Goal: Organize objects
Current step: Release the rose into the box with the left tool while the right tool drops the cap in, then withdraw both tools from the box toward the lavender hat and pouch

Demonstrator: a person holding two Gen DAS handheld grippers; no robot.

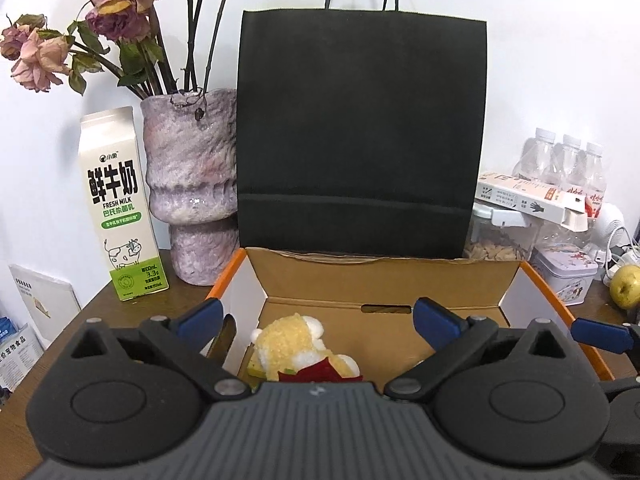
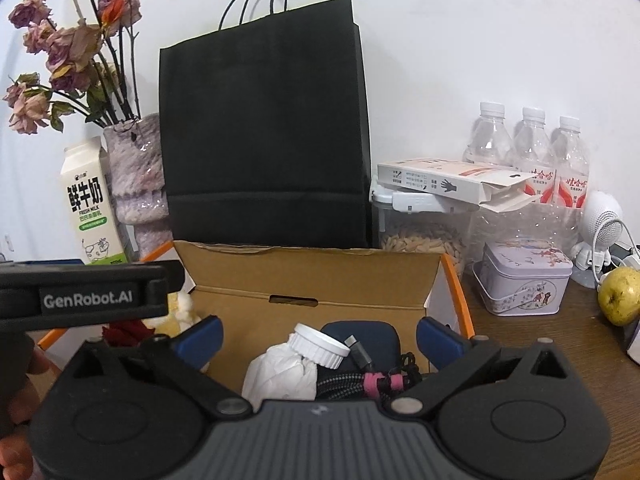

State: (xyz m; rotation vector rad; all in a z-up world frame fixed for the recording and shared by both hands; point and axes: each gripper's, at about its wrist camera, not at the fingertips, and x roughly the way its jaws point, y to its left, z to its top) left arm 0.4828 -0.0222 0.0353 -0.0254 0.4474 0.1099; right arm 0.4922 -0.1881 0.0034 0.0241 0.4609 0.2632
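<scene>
An open cardboard box (image 1: 384,276) with orange edges sits on the wooden table; it also shows in the right wrist view (image 2: 312,276). My left gripper (image 1: 318,320) is open above its left half, over a yellow plush toy (image 1: 292,340) with a red piece. My right gripper (image 2: 320,334) is open above the right half, over a white bottle with a ribbed cap (image 2: 318,344), crumpled white paper (image 2: 280,372), a braided cable with a pink tie (image 2: 360,380) and a dark blue item (image 2: 376,336). Nothing is held.
A black paper bag (image 1: 360,140) stands behind the box. On the left are a vase of dried roses (image 1: 188,184) and a milk carton (image 1: 120,208). On the right are water bottles (image 2: 532,148), a jar with a flat carton on it (image 2: 424,232), a tin (image 2: 524,284) and a pear (image 2: 620,296).
</scene>
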